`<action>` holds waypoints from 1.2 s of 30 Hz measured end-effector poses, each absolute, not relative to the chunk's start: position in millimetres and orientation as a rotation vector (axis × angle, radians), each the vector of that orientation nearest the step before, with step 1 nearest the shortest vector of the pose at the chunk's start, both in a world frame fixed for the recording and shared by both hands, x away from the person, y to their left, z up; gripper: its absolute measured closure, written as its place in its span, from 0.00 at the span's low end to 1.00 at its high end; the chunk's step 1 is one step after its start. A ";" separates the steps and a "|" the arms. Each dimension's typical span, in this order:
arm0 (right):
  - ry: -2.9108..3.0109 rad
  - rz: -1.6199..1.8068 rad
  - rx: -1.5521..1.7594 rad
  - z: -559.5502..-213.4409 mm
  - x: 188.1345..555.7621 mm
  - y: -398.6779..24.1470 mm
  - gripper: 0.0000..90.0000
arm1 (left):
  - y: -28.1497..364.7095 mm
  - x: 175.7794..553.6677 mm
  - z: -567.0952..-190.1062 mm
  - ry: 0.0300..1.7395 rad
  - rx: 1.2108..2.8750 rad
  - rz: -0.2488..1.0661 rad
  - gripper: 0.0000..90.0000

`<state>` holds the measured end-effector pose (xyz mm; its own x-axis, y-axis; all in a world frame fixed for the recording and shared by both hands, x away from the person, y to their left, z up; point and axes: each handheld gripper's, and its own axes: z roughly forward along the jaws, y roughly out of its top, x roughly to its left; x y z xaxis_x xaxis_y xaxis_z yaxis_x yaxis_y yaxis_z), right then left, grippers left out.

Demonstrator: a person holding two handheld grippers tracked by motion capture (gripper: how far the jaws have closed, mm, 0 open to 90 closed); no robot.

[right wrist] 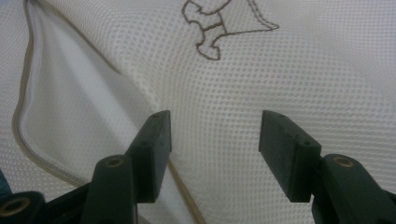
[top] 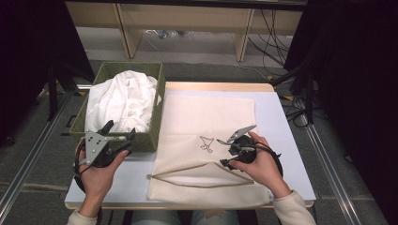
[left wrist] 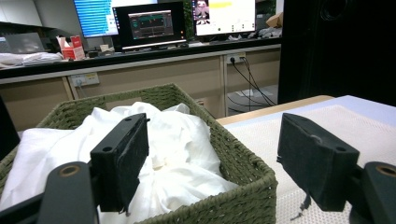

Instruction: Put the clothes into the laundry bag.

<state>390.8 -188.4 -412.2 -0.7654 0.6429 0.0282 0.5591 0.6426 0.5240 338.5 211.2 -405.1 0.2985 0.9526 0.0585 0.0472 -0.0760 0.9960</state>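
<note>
One mesh laundry bag (top: 206,140), one woven basket (top: 155,136) and two grippers are on or over the table (top: 286,140). The basket, just ahead of the left gripper (top: 119,133), holds a heap of white cloth (top: 124,101). The bag lies flat directly under the right gripper (top: 224,152); it is cream, fine-holed, edged with a tan zip (right wrist: 28,135), and bears a small brown stitched figure (right wrist: 210,32) just beyond the jaws. Both grippers stand wide open, gripping nothing; the right one's jaws straddle the zip edge.
</note>
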 end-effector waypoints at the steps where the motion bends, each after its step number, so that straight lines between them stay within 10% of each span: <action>1: 2.706 0.766 0.981 -413.7 390.2 -185.6 0.49 | 210.3 339.3 -404.5 0.988 1.432 1.003 0.27; 13: 2.785 0.658 0.843 -433.5 389.7 -155.1 0.47 | 206.8 351.6 -398.9 0.979 1.461 1.001 0.26; 20: 2.673 0.714 0.937 -431.7 394.4 -143.2 0.93 | 206.3 365.2 -392.8 0.978 1.528 0.999 0.27; 36: 2.475 0.927 0.954 -382.4 398.2 -136.0 0.95 | 221.1 457.4 -368.4 1.235 1.878 0.915 0.17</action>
